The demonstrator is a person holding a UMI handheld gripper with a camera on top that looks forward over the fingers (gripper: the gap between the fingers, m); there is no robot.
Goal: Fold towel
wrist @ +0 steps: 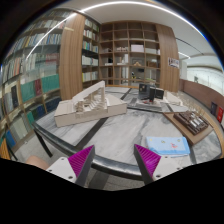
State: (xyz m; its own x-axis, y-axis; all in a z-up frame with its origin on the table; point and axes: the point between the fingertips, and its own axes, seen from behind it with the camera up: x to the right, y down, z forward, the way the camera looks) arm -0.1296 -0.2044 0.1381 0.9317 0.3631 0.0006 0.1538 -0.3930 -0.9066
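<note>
Tongs point(108, 160) open, towel point(168, 146) just ahead

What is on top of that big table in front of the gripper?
On the table stand a pale architectural model, a blue booklet and a dark tray. No towel shows. The open gripper hides the near edge.

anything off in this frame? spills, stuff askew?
Nothing spilled or damaged. The odd part: no towel is visible. The open claw holds nothing, above a table with a blue book just ahead.
</note>
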